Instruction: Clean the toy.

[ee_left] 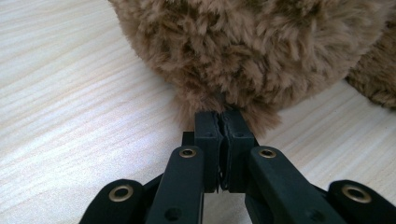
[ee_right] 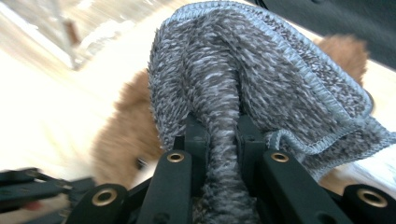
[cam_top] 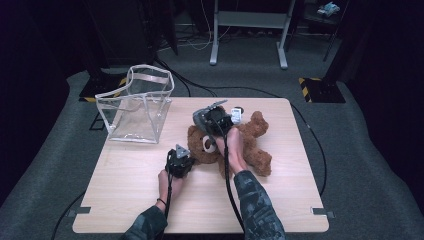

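A brown teddy bear (cam_top: 255, 145) lies on its back in the middle of the wooden table (cam_top: 140, 200). My left gripper (cam_top: 190, 159) rests low at the bear's head, and in the left gripper view its jaws (ee_left: 220, 122) are shut on a tuft of the bear's fur (ee_left: 261, 42). My right gripper (cam_top: 207, 119) hovers over the bear's head, shut on a grey fuzzy cloth (cam_top: 200, 116). In the right gripper view the cloth (ee_right: 261, 70) bunches up between the jaws (ee_right: 219, 135) and drapes forward, hiding much of the bear (ee_right: 121, 135) below.
A clear plastic bag (cam_top: 137, 105) stands open at the table's far left corner. A small white item (cam_top: 236, 115) lies by the bear's far side. Cables trail across the carpet beyond the table, where a grey metal stand (cam_top: 250, 30) rises.
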### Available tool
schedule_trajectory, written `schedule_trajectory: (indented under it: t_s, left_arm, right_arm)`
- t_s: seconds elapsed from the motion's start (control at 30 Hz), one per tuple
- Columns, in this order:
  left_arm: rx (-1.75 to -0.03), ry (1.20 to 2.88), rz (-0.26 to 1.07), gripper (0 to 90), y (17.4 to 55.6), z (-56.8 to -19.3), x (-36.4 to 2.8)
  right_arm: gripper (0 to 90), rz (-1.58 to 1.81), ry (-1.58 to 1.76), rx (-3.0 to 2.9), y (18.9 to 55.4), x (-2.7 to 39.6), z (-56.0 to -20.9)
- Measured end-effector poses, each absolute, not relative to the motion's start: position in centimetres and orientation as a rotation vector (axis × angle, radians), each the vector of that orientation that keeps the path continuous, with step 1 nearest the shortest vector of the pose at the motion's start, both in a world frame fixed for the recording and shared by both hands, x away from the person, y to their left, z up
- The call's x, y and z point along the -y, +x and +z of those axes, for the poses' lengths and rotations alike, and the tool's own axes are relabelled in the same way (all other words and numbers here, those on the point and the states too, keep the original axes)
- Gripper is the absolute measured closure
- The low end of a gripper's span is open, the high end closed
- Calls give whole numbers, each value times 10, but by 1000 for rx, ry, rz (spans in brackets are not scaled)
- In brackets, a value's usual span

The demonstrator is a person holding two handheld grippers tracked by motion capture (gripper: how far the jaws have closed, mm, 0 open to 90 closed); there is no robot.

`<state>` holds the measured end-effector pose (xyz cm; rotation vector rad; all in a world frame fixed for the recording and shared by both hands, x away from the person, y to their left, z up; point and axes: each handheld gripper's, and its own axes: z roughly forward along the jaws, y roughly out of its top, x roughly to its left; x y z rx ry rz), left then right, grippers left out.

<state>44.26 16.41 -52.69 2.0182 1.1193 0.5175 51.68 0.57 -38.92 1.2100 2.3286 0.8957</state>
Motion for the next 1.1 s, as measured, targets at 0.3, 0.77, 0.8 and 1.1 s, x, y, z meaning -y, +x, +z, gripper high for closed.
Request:
schedule_trajectory:
  t_s: [0.3,0.77,0.8,1.1]
  left_arm:
    - [-1121,2013,522,869,443,-527,-164]
    - [-1115,2018,539,869,442,-527,-163]
    - [-1117,2017,538,870,442,-527,-163]
    - [-1120,2014,542,871,443,-527,-162]
  right_arm:
    - [792,793,1262,-2319,535,1,-408]
    - [789,910,1214,-2352,527,2,-400]
    - [789,869,1210,-2348,529,3,-403]
    - [793,650,1268,-2210,539,35,-409]
